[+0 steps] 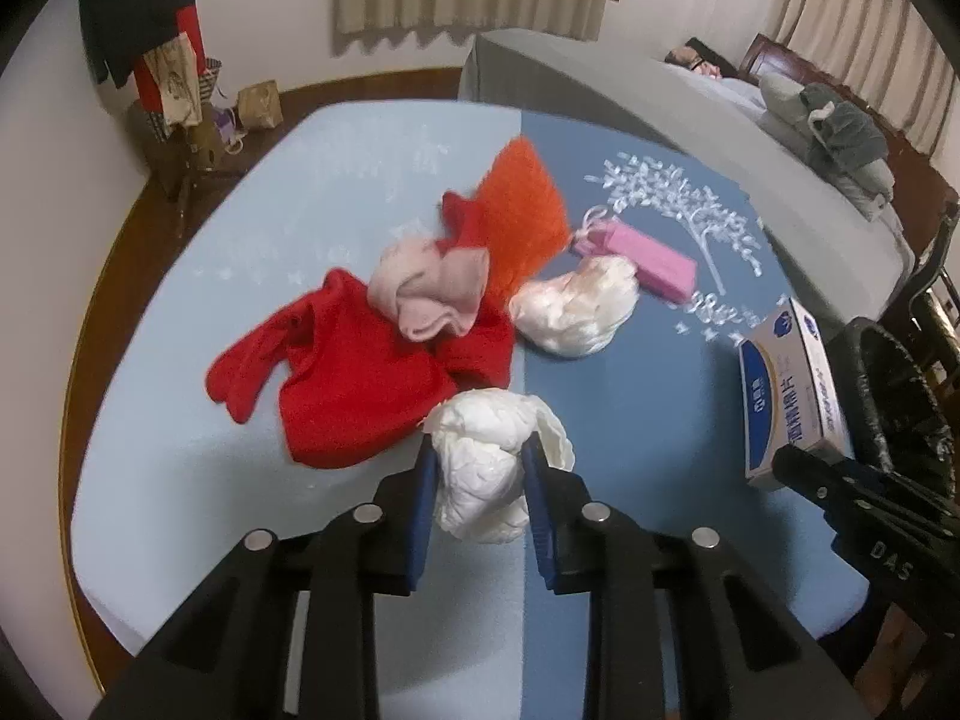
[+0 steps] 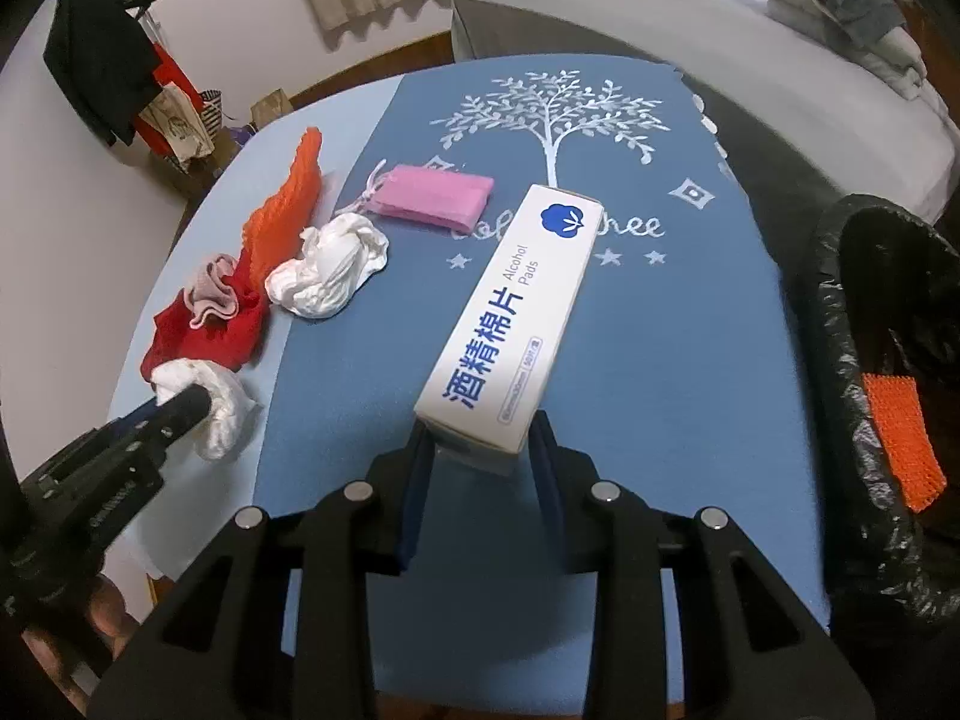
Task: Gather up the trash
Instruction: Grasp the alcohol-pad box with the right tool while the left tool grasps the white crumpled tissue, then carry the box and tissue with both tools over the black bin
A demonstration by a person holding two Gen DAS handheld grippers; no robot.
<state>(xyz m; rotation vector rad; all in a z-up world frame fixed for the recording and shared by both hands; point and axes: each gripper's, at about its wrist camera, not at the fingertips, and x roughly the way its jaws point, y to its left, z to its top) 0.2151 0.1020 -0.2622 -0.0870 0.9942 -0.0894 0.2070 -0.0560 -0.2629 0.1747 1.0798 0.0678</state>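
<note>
while both grippers are loaded, risks below:
left gripper point(image 1: 480, 468): jaws pinched on a white tissue wad point(image 1: 486, 468), soft and loosely bunched, a trailing fold could slip free on the way over
right gripper point(image 2: 480, 450): jaws closed on 1 end of the alcohol pads box point(image 2: 510, 324), long overhang, could lever out or clip the rim
trash bin point(image 2: 864, 396): black-lined, right of the box
left behind: 2nd tissue wad point(image 2: 327, 273), pink pack point(image 2: 435, 195) on the table point(image 2: 660, 360)

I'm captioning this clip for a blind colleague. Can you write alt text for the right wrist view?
The right gripper clamps one end of a white alcohol pads box over a blue tablecloth. A black-lined trash bin stands at right; at left, the left gripper holds a crumpled white tissue near red cloth.
</note>
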